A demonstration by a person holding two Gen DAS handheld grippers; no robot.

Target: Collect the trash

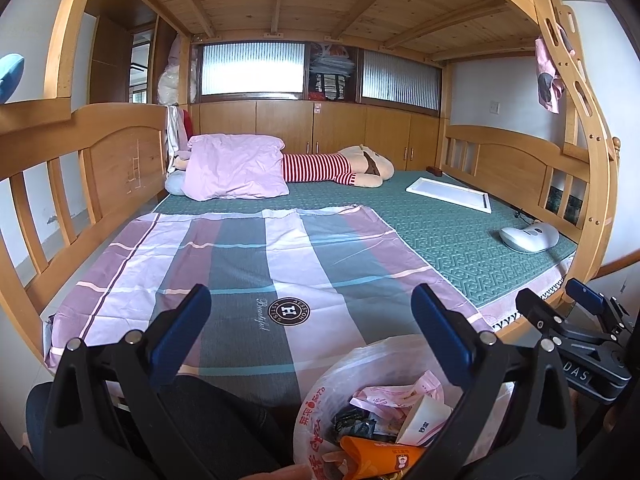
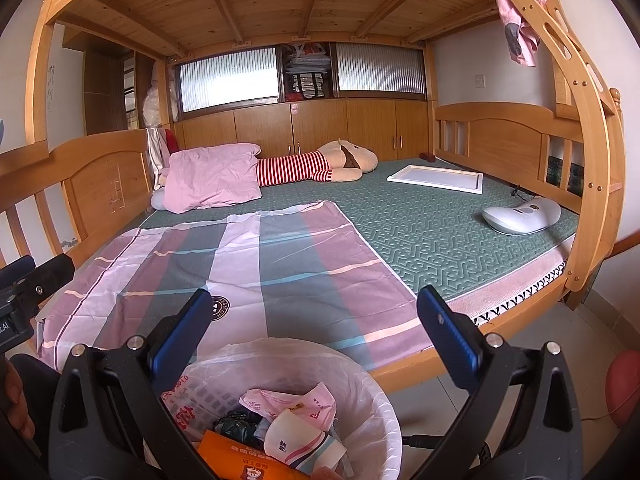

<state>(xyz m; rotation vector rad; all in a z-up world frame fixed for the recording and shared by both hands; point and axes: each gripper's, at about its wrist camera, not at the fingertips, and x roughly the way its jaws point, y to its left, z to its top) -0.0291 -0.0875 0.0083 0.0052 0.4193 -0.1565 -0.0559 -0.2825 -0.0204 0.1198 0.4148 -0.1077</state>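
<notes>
From the left wrist view, the left tool [image 1: 310, 340] stands wide apart and empty over the near edge of the bed [image 1: 460, 240]. The trash bin [image 1: 316, 412], lined with a plastic bag, sits below and to the right of its fingers, already holding a pink wrapper [image 1: 394, 394], a paper cup [image 1: 424, 416] and an orange packet [image 1: 376, 456]. The right tool [image 1: 560, 304] shows at the right edge.

From the right wrist view, the right tool [image 2: 314, 336] is likewise wide and carries nothing. The bin [image 2: 372, 408] lies directly beneath it, on the floor just beside the bed's near edge, so the right hand seems nearer. No loose trash shows on the striped sheet [image 2: 240, 272].
</notes>
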